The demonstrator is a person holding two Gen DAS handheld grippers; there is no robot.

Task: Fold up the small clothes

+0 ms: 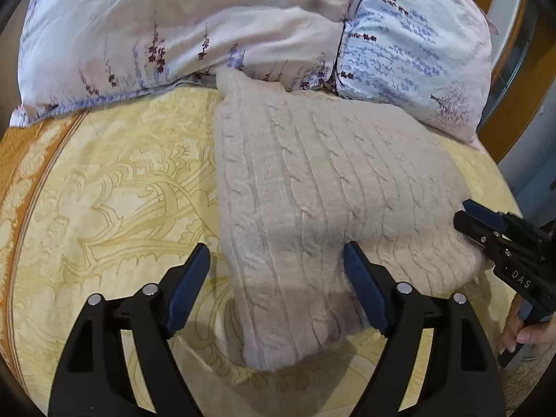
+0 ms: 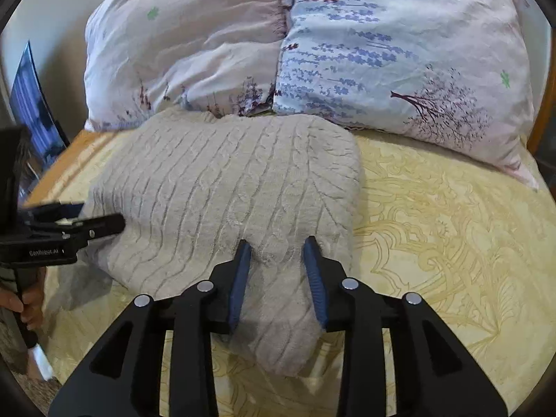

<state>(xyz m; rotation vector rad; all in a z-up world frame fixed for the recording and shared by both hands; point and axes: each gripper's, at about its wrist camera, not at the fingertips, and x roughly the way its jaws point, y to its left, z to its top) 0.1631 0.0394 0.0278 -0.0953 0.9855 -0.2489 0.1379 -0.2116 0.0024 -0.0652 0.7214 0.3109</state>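
Beige cable-knit sweater [image 1: 312, 187] is lying folded on the yellow patterned bedspread [image 1: 114, 187], far edge touching the floral pillows [image 1: 215, 24]. L gripper [image 1: 276, 260] is hovering w/ fingers spread wide over its near left flap. R gripper [image 2: 278, 246] is sitting partly spread, fingers straddling the near right flap, not clamping it.
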